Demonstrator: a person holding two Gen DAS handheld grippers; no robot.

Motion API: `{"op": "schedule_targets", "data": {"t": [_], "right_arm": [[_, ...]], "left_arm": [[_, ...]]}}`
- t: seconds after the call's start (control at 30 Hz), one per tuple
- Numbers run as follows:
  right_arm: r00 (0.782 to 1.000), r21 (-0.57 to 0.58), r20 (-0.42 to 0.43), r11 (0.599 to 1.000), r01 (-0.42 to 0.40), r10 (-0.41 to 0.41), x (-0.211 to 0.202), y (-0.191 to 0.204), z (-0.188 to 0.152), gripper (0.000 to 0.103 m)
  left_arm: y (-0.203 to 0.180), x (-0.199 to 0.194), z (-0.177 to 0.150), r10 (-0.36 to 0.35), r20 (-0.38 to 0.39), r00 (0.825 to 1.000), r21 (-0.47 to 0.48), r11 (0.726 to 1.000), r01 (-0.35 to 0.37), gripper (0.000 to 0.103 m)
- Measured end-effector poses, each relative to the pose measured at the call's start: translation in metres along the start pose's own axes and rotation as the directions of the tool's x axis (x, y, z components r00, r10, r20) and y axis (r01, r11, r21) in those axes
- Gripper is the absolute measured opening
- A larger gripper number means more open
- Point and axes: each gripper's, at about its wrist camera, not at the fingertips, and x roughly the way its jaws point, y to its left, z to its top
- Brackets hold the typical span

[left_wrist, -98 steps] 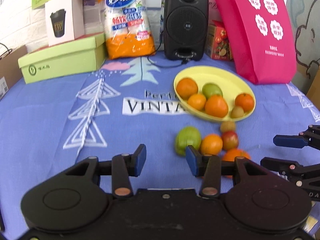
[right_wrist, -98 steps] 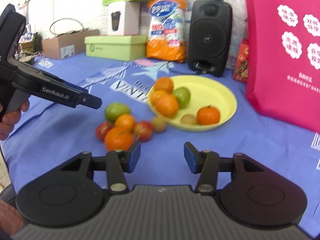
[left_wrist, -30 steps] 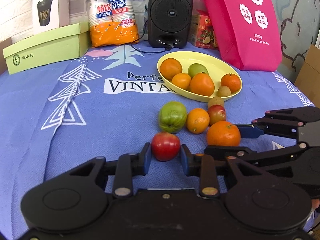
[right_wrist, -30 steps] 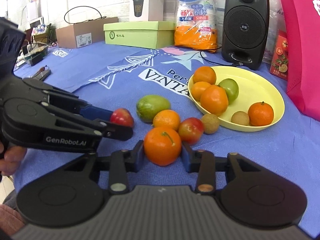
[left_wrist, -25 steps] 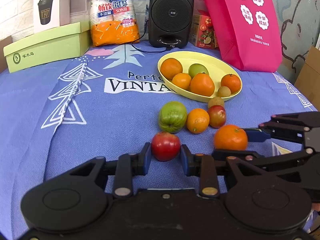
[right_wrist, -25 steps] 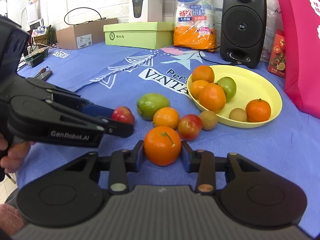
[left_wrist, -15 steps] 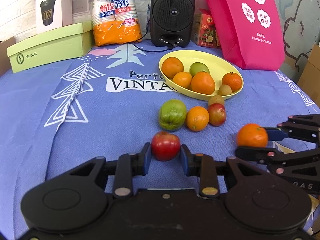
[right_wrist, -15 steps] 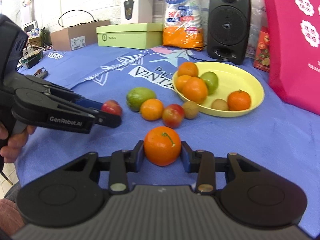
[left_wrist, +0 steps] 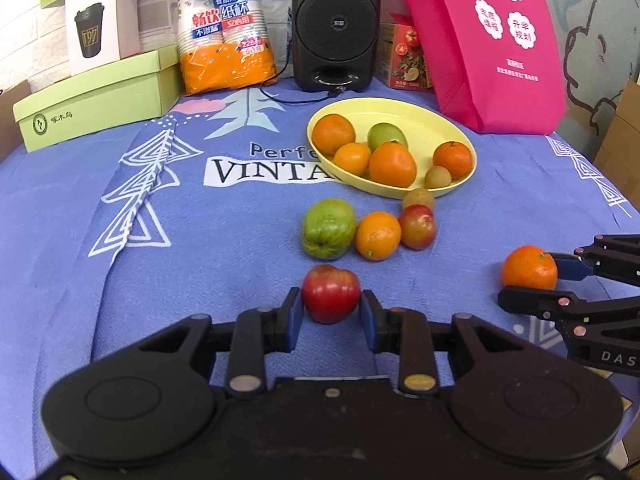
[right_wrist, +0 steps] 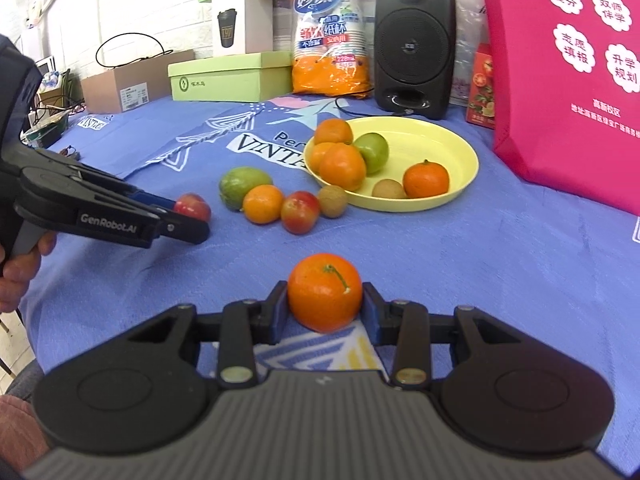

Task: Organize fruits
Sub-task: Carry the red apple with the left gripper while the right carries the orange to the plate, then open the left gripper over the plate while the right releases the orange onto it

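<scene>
My left gripper (left_wrist: 331, 306) is shut on a red apple (left_wrist: 331, 293), seen from the side as the red apple (right_wrist: 192, 207) in the right wrist view. An orange (right_wrist: 325, 292) with a green stem sits between the pads of my right gripper (right_wrist: 325, 312), which is shut on it; the same orange (left_wrist: 529, 267) shows at the right of the left wrist view. The yellow plate (left_wrist: 432, 120) holds several oranges, a green fruit and a small brown fruit. In front of it on the cloth lie a green fruit (left_wrist: 329, 228), a small orange (left_wrist: 377, 235), a reddish apple (left_wrist: 417, 227) and a brown fruit (left_wrist: 418, 199).
A blue printed cloth (left_wrist: 160, 220) covers the table. Behind the plate stand a black speaker (left_wrist: 334, 24), an orange pack of paper cups (left_wrist: 224, 28), a green box (left_wrist: 96, 98) and a pink bag (left_wrist: 492, 40). A hand (right_wrist: 20, 264) holds the left gripper's handle.
My right gripper has carried the orange to the right, away from the loose fruits in front of the plate. The left gripper has kept still with the red apple in it.
</scene>
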Motion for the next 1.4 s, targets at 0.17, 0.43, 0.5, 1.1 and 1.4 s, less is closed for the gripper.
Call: {"op": "schedule_targets", "data": {"t": [0.17,0.43,0.5,1.1,1.4], "right_arm": [[1.0,0.005,0.003,1.0,0.008,-0.009,-0.004,-0.004,-0.001,0.037],[1.0,-0.001,0.005,1.0,0.022,-0.022,-0.004,-0.008,0.004,0.037],[1.0,-0.006,0.007,1.0,0.025,-0.025,-0.003,-0.009,0.007,0.037],[0.993,-0.043,0.093,0.996,0.074,-0.07,0.031,-0.046,0.089,0.037],[0.995,-0.042,0.069,0.996,0.075,-0.072,0.072,-0.066,0.116,0.037]], "left_arm": [[-0.001,-0.01,0.004,-0.013,0.02,1.0,0.013,1.0,0.012,0.03],[-0.001,-0.016,0.019,-0.029,0.041,0.999,0.04,0.999,0.027,0.03],[-0.002,-0.014,0.025,-0.033,0.042,0.999,0.054,0.998,0.031,0.03],[-0.019,0.061,0.129,-0.075,0.065,0.995,0.088,0.994,0.069,0.03],[-0.025,0.117,0.171,-0.063,0.041,0.997,0.115,0.992,0.058,0.03]]}}
